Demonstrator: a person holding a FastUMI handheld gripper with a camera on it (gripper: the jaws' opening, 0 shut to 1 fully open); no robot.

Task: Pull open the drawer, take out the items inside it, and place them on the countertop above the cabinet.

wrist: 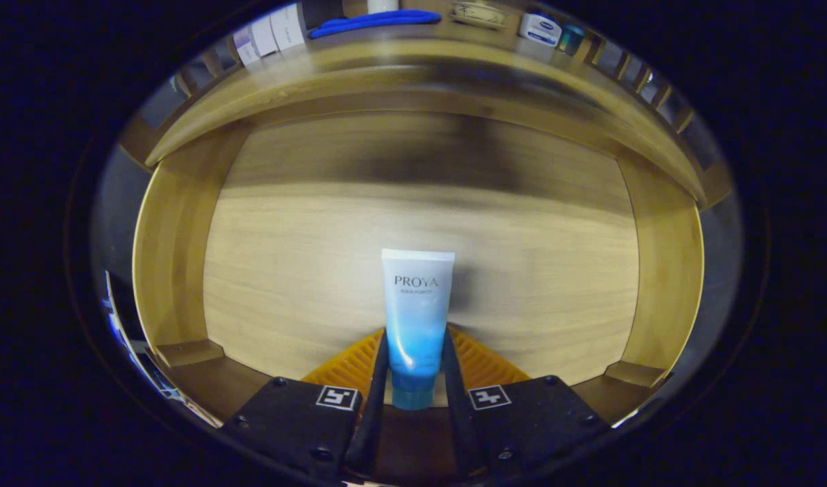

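A blue-and-white squeeze tube [415,318] stands cap-end toward me, held between my two fingers. My gripper [415,358] is shut on the tube's lower, darker blue part, both pads pressing its sides. Below and beyond it lies the open wooden drawer [305,270], its pale floor bare around the tube. The drawer's side walls rise on either side of the fingers. Past the drawer's far edge runs the cabinet's countertop [400,54].
On the countertop sit several items: white boxes [271,34], a long blue object [376,21], a flat pack [478,13], a small blue-and-white jar [541,28] and a teal cap-like thing [570,37]. Wooden railing posts [630,67] edge the counter.
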